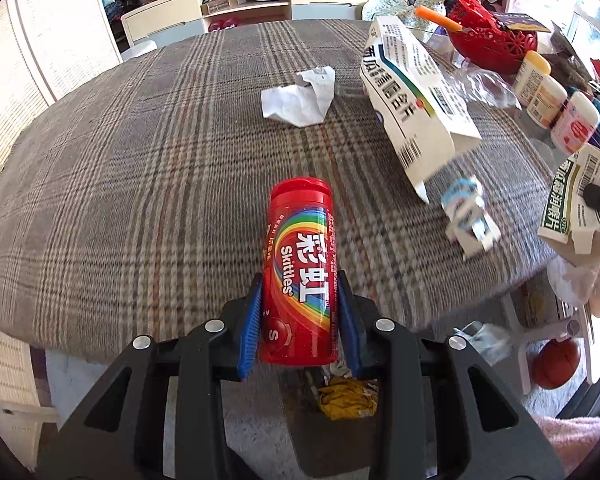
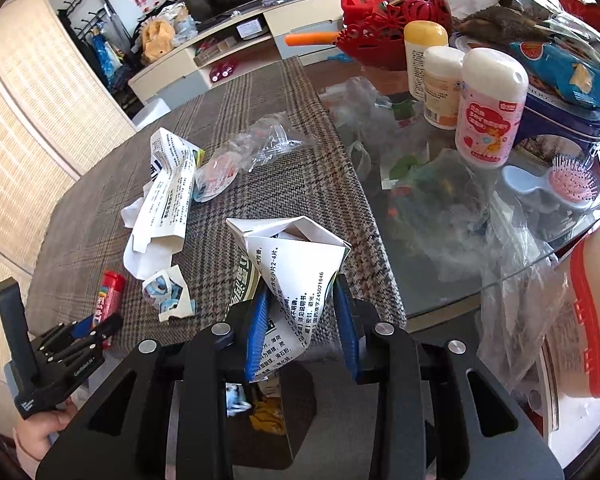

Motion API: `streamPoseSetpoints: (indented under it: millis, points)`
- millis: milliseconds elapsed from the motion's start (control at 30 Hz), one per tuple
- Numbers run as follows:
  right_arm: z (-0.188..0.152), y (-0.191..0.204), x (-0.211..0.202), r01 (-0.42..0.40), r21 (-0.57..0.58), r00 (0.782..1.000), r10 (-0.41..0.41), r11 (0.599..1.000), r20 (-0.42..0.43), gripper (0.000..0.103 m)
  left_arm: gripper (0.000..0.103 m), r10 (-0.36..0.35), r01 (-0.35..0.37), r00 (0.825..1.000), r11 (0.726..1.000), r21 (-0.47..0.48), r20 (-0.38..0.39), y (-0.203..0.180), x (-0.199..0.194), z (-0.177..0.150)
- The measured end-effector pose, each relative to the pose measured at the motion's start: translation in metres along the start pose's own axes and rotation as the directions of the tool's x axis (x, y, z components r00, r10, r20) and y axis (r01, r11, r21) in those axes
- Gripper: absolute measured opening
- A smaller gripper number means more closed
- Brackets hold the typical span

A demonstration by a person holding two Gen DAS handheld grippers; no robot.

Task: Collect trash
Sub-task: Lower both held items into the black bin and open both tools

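The counter [image 1: 140,168] carries a plaid cloth that ends at a curved near edge, with grey floor just below; its left half lies open, bare of everything but a crumpled white paper [image 1: 300,98] toward the far middle. The right half is crowded – a flattened medicine box [image 1: 416,100], a torn blue-and-white scrap [image 1: 470,216], then bare glass with white bottles [image 2: 488,108], a red basket [image 2: 392,20] and a pink hairbrush [image 2: 572,178].

Both tools point steeply downward over the near edge. The left tongs [image 1: 300,312] are closed partway on a red Skittles tube [image 1: 298,268], blue pads pressing its lower half, the tube standing out beyond the tips and lifted off the cloth. The right tongs [image 2: 300,320] pinch a crumpled white carton [image 2: 296,264] at its waist – its open mouth flares above the pads. A hand [image 2: 40,436] grips the left tool's handle at near left
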State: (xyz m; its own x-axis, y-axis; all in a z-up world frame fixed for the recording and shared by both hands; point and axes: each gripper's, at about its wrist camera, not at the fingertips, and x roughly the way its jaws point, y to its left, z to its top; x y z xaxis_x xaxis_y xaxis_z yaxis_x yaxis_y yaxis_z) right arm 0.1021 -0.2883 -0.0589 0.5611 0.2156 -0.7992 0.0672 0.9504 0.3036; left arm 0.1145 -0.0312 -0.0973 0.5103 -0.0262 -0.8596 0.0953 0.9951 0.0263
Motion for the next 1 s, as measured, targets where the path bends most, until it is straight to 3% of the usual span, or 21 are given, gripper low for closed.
streamPoseSetpoints:
  millis: [567,1000]
  points:
    - [-0.077,0.025,-0.021,-0.052,-0.062,0.997,0.048,0.997,-0.058,0.033,0.032,-0.047,0.047,0.999,0.999,-0.022,0.008,-0.003,-0.049,-0.096]
    - [-0.135,0.058,0.013,-0.038,-0.15,0.989,0.015,0.988,-0.148,0.033,0.033,-0.146,0.142,0.989,0.987,-0.078,-0.041,-0.002,-0.037,-0.146]
